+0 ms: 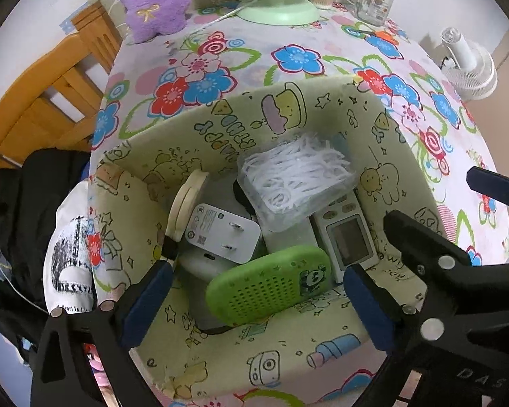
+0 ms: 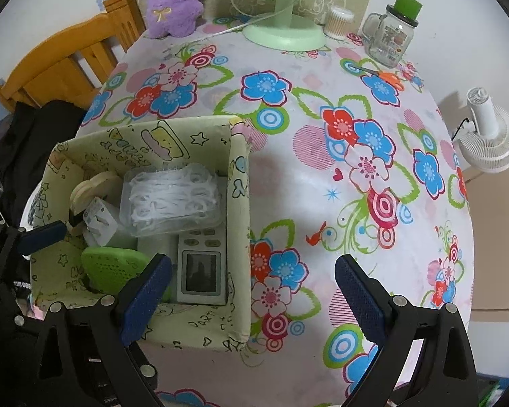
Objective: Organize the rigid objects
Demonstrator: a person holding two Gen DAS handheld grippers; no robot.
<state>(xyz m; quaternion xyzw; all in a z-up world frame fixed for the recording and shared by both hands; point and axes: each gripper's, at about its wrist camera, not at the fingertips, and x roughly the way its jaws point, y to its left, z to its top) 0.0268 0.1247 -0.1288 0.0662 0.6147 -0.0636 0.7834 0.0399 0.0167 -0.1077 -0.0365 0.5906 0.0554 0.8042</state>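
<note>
- Storage box (image 1: 325, 342) of pale green cartoon-print fabric is sitting open-topped near the desk's (image 2: 322, 183) front left edge, on the flowered cloth.
- Inside it, a green perforated case (image 1: 268, 285) is lying nearest the camera, touching a white plug adapter (image 1: 222, 232) and a white remote with a grey screen (image 1: 347, 234).
- A clear tub of white picks (image 1: 297, 183) is resting tilted on top, possibly leaning on the remote.
- Left claw (image 1: 254, 305) is pointing steeply down over the box, spread wide, gripping nothing.
- Right claw (image 2: 251, 295) is hanging wide and empty, straddling the box's right wall.
</note>
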